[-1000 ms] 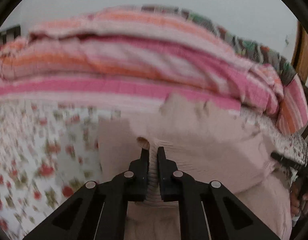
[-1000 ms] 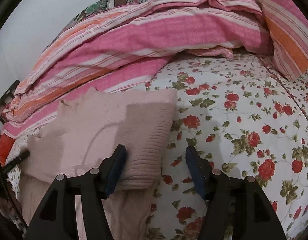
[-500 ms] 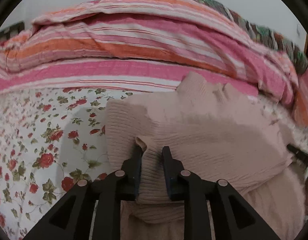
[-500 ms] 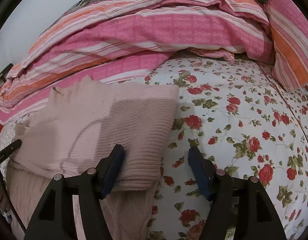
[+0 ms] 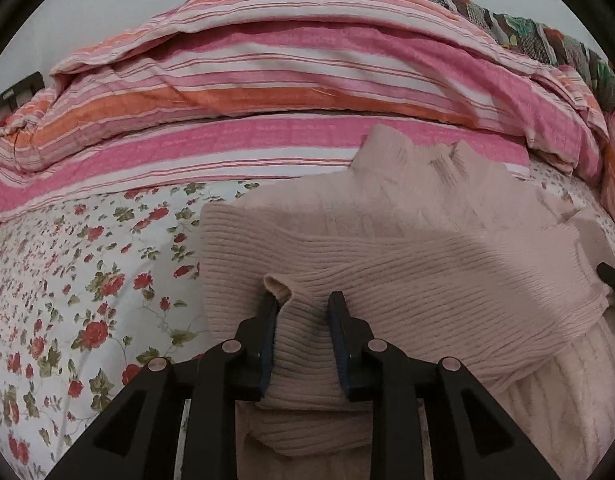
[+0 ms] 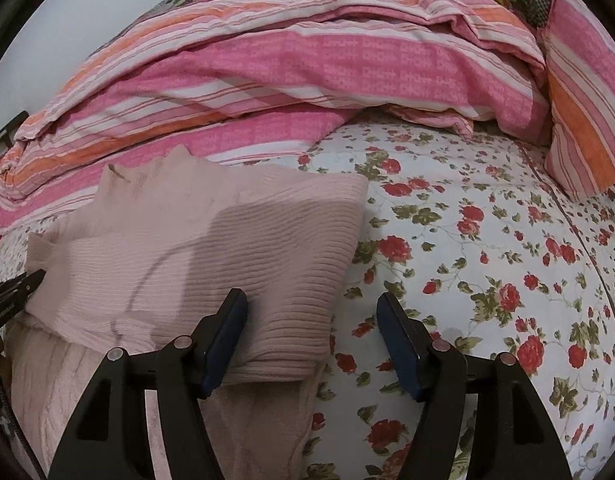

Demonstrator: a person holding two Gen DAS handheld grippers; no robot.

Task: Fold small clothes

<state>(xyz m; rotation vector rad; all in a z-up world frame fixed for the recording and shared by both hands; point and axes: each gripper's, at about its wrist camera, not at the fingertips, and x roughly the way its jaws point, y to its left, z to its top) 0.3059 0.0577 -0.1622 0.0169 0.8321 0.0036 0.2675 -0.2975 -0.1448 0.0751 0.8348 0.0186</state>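
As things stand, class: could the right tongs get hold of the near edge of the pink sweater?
Probably yes. The right tongs stand open over the folded pink sweater, whose near right corner lies between the jaws, and nothing covers that edge.

Pink sweater (image 5: pixel 427 272): near hem hidden under left tongs (image 5: pixel 301 312), btm cut off by frame edge. Other tongs' tip (image 5: pixel 611 276) cropped at rt edge.

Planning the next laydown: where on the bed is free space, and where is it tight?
Free: flowered sheet right of the pink sweater, bounded by the striped blanket behind and the striped pillow at far right. Another bare strip lies on the sweater's other side, below the blanket. Crowded: the sweater area, with a knit fold between the left gripper jaws.
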